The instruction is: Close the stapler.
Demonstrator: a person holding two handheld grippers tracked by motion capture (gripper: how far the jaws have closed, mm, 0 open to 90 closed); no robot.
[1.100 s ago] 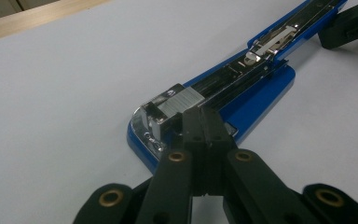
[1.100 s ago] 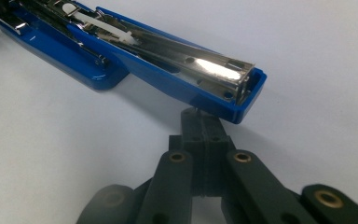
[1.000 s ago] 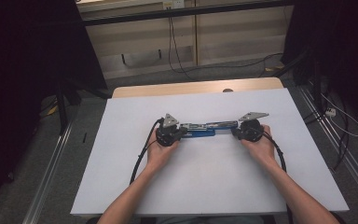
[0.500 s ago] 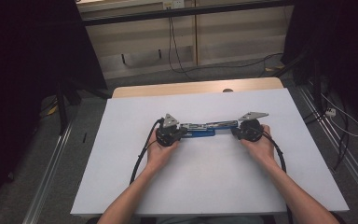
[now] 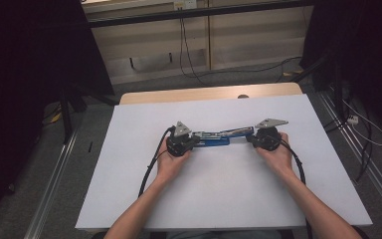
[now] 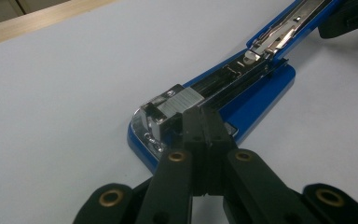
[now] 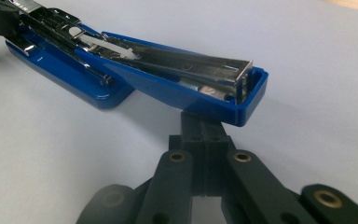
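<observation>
We have the blue stapler (image 5: pixel 214 138) lying open at mid-table on the white sheet (image 5: pixel 129 149), hinged flat so base and top arm stretch out in one line. Its long axis runs across the table from hand to hand, so each gripper meets it end-on. Left gripper (image 6: pixel 204 122), jaws pressed together with nothing between them, tips resting on the head end of the staple channel (image 6: pixel 179 100), right over the base. Right gripper (image 7: pixel 204 128), jaws likewise pressed together, tips tucked under the free end of the lid (image 7: pixel 242 95), which sits tilted slightly off the sheet. The left is nearer the base, the right nearer the lid; any closing move, we judge, swings the lid back over toward the left. Stapler looks glossy blue plastic, bright metal rail and spring strip exposed inside.
</observation>
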